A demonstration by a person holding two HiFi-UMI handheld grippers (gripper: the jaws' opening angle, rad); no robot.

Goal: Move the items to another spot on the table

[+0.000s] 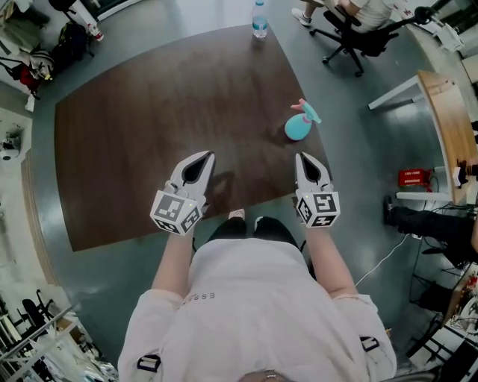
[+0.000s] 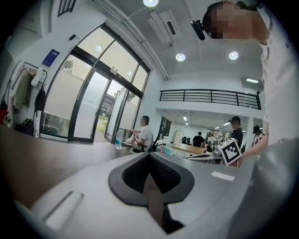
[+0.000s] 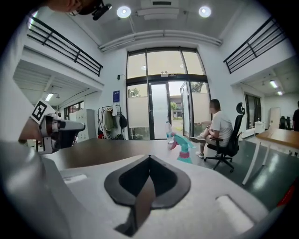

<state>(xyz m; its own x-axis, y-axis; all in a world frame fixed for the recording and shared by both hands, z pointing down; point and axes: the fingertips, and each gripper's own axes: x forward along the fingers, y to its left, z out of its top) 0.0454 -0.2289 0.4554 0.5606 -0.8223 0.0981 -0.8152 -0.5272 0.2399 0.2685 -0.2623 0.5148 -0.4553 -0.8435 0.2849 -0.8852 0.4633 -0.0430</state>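
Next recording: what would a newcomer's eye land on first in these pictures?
The teal spray bottle with its pink trigger stands out, upright near the right edge of the dark brown table. A water bottle stands alone at the far edge. The left gripper and right gripper hover shut and empty over the near edge, close to the person's body.

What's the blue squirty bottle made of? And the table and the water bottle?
Spray bottle: probably plastic; a smooth teal body with a pink trigger, in solid bright colours.
Table: looks like dark brown wood or wood-look laminate; faint grain, matte with a soft sheen.
Water bottle: likely clear plastic; see-through with a blue label, though too small to be sure.
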